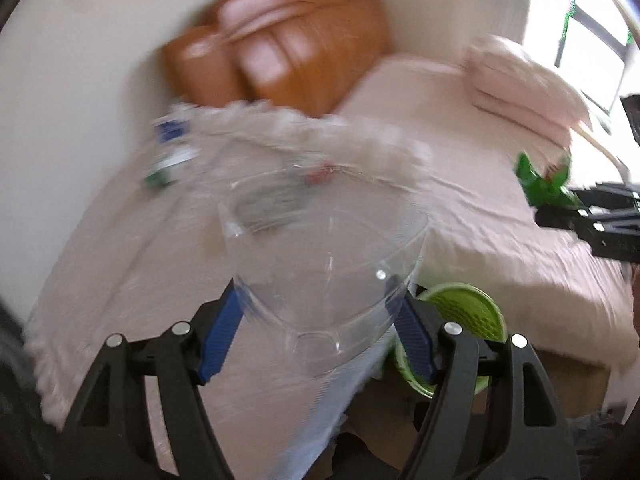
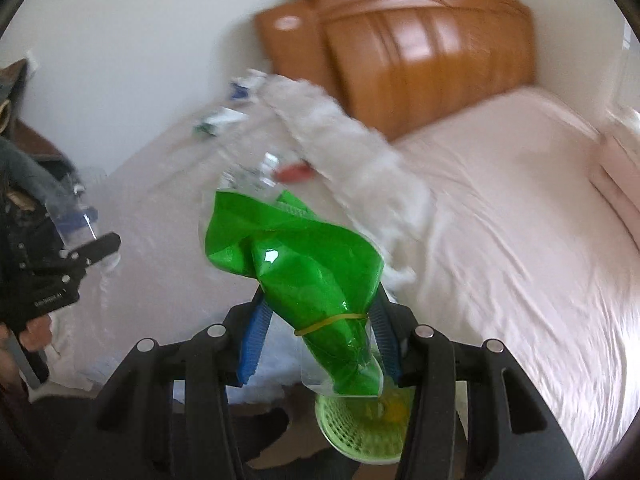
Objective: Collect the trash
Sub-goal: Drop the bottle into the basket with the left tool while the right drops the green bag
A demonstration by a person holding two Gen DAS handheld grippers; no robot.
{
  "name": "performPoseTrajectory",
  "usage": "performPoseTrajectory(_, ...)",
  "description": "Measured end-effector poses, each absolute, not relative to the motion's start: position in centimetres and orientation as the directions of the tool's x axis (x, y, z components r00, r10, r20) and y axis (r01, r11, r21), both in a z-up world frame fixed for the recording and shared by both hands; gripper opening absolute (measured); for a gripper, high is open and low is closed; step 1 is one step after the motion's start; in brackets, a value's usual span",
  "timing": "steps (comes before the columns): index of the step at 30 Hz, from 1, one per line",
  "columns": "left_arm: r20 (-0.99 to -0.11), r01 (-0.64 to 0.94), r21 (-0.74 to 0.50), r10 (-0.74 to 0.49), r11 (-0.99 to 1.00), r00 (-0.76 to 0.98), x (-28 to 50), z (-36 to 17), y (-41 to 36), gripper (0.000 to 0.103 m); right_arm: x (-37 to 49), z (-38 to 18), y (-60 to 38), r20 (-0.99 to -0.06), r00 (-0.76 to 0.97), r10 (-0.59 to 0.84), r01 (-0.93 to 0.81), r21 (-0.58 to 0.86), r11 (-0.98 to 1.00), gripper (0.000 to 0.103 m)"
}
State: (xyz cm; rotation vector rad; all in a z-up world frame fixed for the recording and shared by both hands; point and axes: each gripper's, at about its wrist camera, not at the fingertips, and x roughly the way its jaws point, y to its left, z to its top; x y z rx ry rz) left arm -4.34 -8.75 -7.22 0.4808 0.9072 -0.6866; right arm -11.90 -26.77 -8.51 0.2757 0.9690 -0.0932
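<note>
A pink-sheeted bed [image 2: 500, 200] carries a clear plastic sheet [image 2: 344, 132] and small scraps [image 2: 220, 120] at its far-left side.

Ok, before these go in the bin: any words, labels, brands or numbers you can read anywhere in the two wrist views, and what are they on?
None can be read.
Left claw body: a small line of white print, too small and blurred to read.
Blue-and-green packaging on the bed: printing smeared by motion blur, unreadable.
Clear plastic cup and green plastic bag: no text visible.
</note>
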Motion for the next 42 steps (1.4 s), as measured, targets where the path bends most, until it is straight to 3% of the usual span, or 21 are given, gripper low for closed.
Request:
performPoseTrajectory(4,-0.881,0.826,0.035,-0.372,0.563,0.291,-7.0,-10.9,-15.0,0.068,-15.8,-9.5,-30.1,-0.836,0.547,-0.044,0.336,0.171,0.926,0.048)
performPoseTrajectory(10,-0.957,0.887,-0.043,-0.275,0.459,0.096,-10.4,-20.8,-22.4,0.068,-19.5,-11.3,-34.4,-0.839,0.532,-0.117,0.495,0.196,0.846,0.049)
performPoseTrajectory(17,-0.984,0.906,-0.076,-0.177,0.417,-0.002,-13.9,-29.8,-25.4,0.069,-22.0,-13.4,-37.3,-0.878,0.463,-0.122,0.508,0.150,0.848,0.049)
performPoseTrajectory(20,-0.986,0.897,-0.096,-0.164,0.431,-0.027,-14.1,-31.3,-25.0,0.077,-22.7,-15.1,-38.2,-0.902,0.418,-0.103,0.497,0.132,0.857,0.049)
performPoseTrajectory(26,-0.973,0.860,-0.115,-0.231,0.498,0.004,-13.6,-29.2,-24.0,0.087,-22.9,-16.8,-38.3,-0.915,0.399,-0.057,0.470,0.151,0.870,0.049)
performPoseTrajectory(29,-0.960,0.834,-0.095,-0.271,0.544,0.068,-12.5,-25.9,-22.7,0.087,-22.6,-17.3,-37.9,-0.916,0.399,-0.040,0.449,0.157,0.880,0.049)
performPoseTrajectory(33,-0.926,0.798,-0.050,-0.328,0.600,0.188,-11.0,-20.5,-20.1,0.095,-22.0,-18.7,-37.0,-0.917,0.398,-0.006,0.421,0.177,0.889,0.050)
performPoseTrajectory(42,-0.870,0.698,0.031,-0.325,0.715,0.372,-8.9,-11.1,-13.8,0.096,-19.5,-32.1,-31.9,-0.972,0.217,0.084,0.364,0.161,0.917,0.051)
